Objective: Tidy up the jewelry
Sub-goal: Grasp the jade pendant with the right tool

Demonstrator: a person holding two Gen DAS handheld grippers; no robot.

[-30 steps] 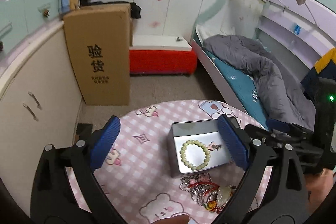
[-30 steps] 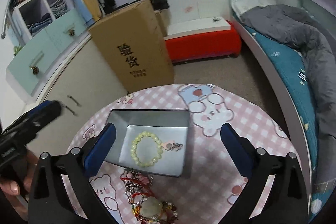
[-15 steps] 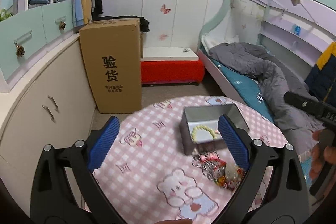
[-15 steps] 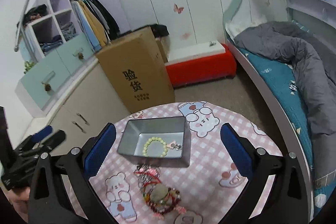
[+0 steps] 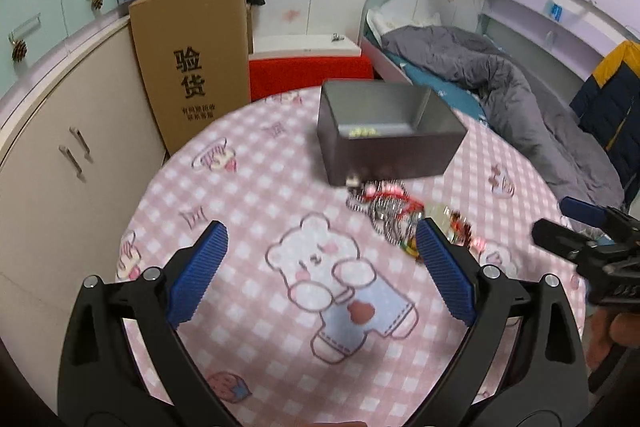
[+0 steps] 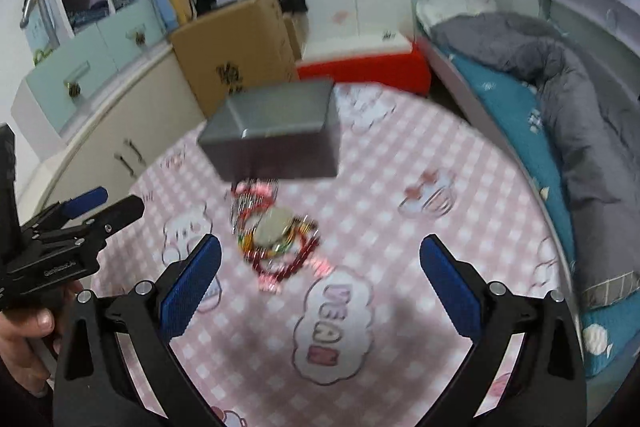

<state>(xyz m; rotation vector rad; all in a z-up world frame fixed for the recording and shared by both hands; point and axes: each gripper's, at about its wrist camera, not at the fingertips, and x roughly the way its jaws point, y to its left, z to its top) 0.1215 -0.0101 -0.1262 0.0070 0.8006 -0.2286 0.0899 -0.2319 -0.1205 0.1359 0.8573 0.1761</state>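
Note:
A grey metal tin point(image 5: 384, 131) stands on the round pink checked table point(image 5: 256, 211), with a green bead bracelet point(image 5: 362, 132) just visible inside. A tangled pile of jewelry point(image 5: 400, 215) with red cords and a pale stone lies in front of the tin; it also shows in the right wrist view point(image 6: 276, 231), as does the tin point(image 6: 276, 131). My left gripper point(image 5: 320, 267) is open and empty, low over the table's near side. My right gripper point(image 6: 320, 283) is open and empty, just short of the pile.
A tall cardboard box point(image 5: 196, 67) and a red-and-white bench point(image 5: 308, 67) stand on the floor behind the table. Cabinets point(image 5: 48, 147) run along the left. A bed with a grey duvet point(image 5: 500, 87) is on the right.
Both grippers have dropped and pulled back toward me, from above the tin to low over the table's near side. The tin and jewelry pile have stayed put.

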